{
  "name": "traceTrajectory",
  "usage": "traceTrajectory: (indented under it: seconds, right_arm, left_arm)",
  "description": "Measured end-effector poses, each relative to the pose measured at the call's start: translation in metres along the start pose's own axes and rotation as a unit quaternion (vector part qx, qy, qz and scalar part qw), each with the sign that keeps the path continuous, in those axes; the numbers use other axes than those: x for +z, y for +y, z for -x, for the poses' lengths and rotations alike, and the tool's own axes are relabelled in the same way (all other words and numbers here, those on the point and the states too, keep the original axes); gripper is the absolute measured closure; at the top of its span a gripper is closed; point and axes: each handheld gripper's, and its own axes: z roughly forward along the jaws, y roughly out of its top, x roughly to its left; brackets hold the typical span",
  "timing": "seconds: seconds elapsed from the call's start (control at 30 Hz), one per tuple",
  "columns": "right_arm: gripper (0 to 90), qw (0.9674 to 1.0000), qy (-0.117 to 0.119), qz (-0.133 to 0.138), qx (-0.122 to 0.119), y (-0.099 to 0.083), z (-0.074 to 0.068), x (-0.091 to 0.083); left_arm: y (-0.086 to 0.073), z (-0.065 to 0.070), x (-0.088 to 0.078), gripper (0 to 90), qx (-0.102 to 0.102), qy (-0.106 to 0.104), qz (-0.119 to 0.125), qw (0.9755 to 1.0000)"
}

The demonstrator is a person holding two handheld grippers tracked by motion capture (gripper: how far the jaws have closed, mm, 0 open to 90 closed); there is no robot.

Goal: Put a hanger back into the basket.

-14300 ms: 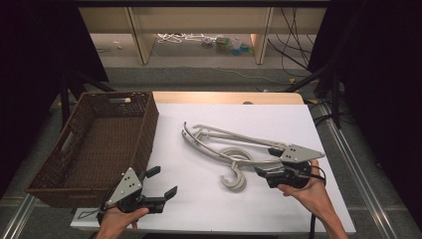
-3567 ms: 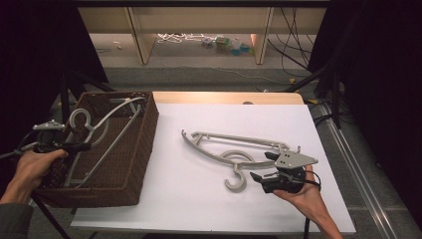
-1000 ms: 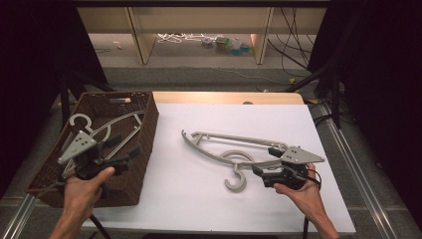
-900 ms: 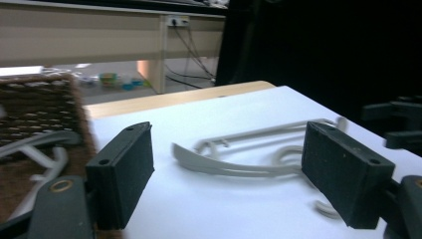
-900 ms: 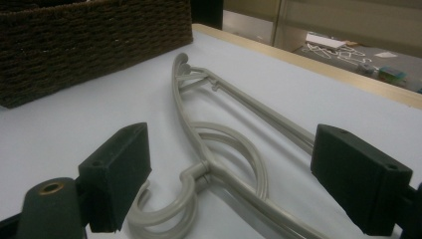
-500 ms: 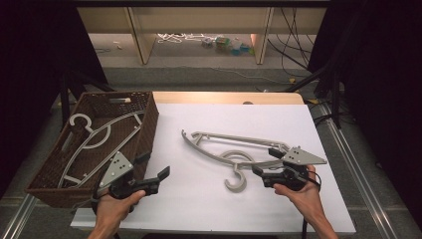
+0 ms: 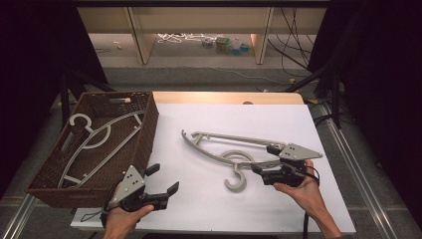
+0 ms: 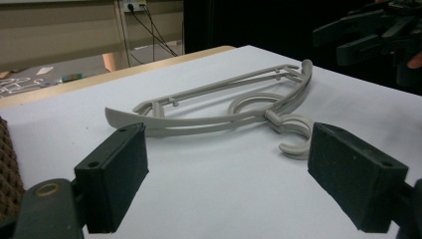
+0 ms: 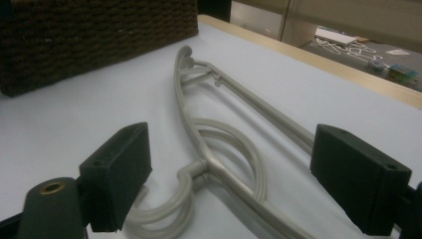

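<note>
From the high view, I hold my left gripper (image 7: 164, 180) at the table's 7 o'clock edge, just off the near right corner of the wicker basket (image 7: 149, 130), its jaws spread wide with nothing between them. One grey hanger (image 7: 102, 137) lies inside the basket, hook toward 11 o'clock. On the white tabletop (image 7: 199, 209) a pile of grey hangers (image 7: 226, 149) lies near the centre, hooks curling toward 6 o'clock. My right gripper (image 7: 263, 160) sits at 4 o'clock on the table, its tips at the right end of the pile, jaws parted; whether they touch the plastic I cannot tell from here. In the left gripper view, my two black jaws stand far apart and empty, low over the white surface, with the hangers (image 8: 219, 112) lying beyond them at 12 o'clock and the right gripper (image 8: 363, 37) at 2 o'clock, well apart from mine. A strip of the basket (image 8: 7, 169) shows at 9 o'clock. In the right gripper view, my jaws are wide open and hold nothing; the hangers (image 9: 219, 129) run up between them from 6 toward 11 o'clock, hooks nearest the left jaw, and the basket wall (image 9: 99, 35) stands at 11 o'clock.
</note>
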Motion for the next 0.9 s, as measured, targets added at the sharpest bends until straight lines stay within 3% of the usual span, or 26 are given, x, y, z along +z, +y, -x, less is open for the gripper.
traceTrajectory:
  seconds: [0.13, 0.17, 0.23, 0.37, 0.47, 0.53, 0.57, 0.67, 0.9]
  right_arm:
    - [18.4, 0.9986, 0.004, -0.041, -0.034, 0.005, 0.013, 0.013]
    - [20.8, 0.9973, 0.008, -0.057, -0.046, 0.005, 0.016, 0.015]
    - [23.2, 0.9938, 0.011, -0.088, -0.068, 0.005, 0.022, 0.021]
    - [27.3, 0.9885, 0.022, -0.123, -0.085, 0.004, 0.034, 0.034]
    - [34.7, 0.9799, 0.027, -0.167, -0.105, 0.003, 0.04, 0.046]
    - [36.3, 0.9759, 0.033, -0.185, -0.11, 0.001, 0.042, 0.051]
    - [37.6, 0.973, 0.043, -0.2, -0.106, 0.0, 0.043, 0.054]
    - [41.3, 0.9626, 0.059, -0.234, -0.124, -0.006, 0.044, 0.062]
    - [50.9, 0.9533, 0.07, -0.257, -0.143, -0.01, 0.048, 0.073]
  left_arm:
    - [-0.001, 0.0, 0.002, 15.8, -0.005, 0.003, -0.005, 1.0]
    - [-0.002, 0.0, 0.002, 15.8, -0.01, 0.006, -0.006, 0.9999]
    - [-0.003, -0.002, 0.0, 15.9, 0.004, 0.008, -0.009, 0.9999]
    - [-0.004, -0.006, -0.003, 16.1, -0.003, 0.014, -0.007, 0.9999]
    - [-0.004, -0.008, -0.003, 16.1, -0.004, 0.015, -0.008, 0.9998]
    - [-0.005, -0.008, -0.003, 16.1, -0.004, 0.014, -0.009, 0.9999]
    - [-0.005, -0.007, -0.002, 16.1, -0.007, 0.012, -0.01, 0.9999]
    - [-0.005, -0.006, -0.003, 16.3, 0.002, 0.012, -0.014, 0.9998]
    - [-0.006, -0.005, -0.003, 16.5, 0.004, 0.012, -0.018, 0.9998]
